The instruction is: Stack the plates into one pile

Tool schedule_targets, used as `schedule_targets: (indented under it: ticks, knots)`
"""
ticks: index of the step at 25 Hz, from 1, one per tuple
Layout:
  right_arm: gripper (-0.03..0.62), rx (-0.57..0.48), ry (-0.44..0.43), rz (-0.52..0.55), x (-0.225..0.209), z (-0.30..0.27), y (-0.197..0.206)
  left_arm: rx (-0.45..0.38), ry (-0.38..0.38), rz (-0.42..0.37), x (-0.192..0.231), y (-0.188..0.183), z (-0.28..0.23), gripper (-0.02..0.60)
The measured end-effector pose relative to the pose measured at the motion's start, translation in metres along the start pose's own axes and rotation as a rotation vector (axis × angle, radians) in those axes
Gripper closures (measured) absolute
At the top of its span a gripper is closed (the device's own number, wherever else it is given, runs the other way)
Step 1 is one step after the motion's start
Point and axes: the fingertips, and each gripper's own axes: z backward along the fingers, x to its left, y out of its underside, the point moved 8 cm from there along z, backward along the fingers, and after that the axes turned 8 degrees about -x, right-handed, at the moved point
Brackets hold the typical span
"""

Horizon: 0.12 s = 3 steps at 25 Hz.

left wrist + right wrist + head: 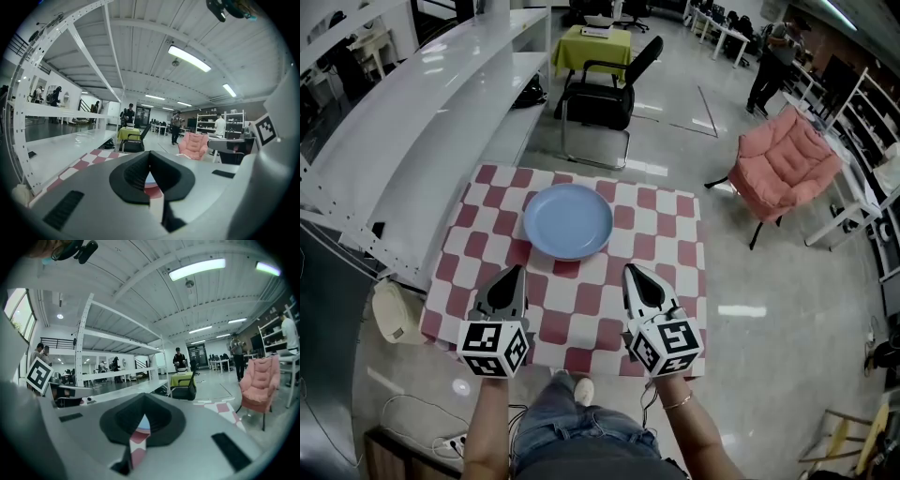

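Note:
A light blue plate (568, 221) lies on the far middle of the red-and-white checked table (675, 234); whether it is one plate or a pile I cannot tell. My left gripper (518, 270) hovers over the near left part of the table, just short of the plate's rim, shut with nothing in it. My right gripper (630, 270) hovers over the near right part, level with the left one, also shut and empty. In the left gripper view a sliver of the plate (151, 179) shows through the closed jaws. The right gripper view shows the same plate (143, 423).
A black chair (605, 94) stands just beyond the table's far edge. A long white counter (422, 122) runs along the left. A pink armchair (787, 159) sits at the right. A pale container (394, 314) rests on the floor by the near left corner.

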Motion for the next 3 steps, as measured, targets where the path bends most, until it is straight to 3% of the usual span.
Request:
schedule_targets:
  ticks: [3]
  knots:
    - [0.586,-0.005,-0.009,0.002,0.0032,0.0084,-0.0017,-0.004,0.0,-0.001,-0.0046,-0.0009,0.0085,0.566]
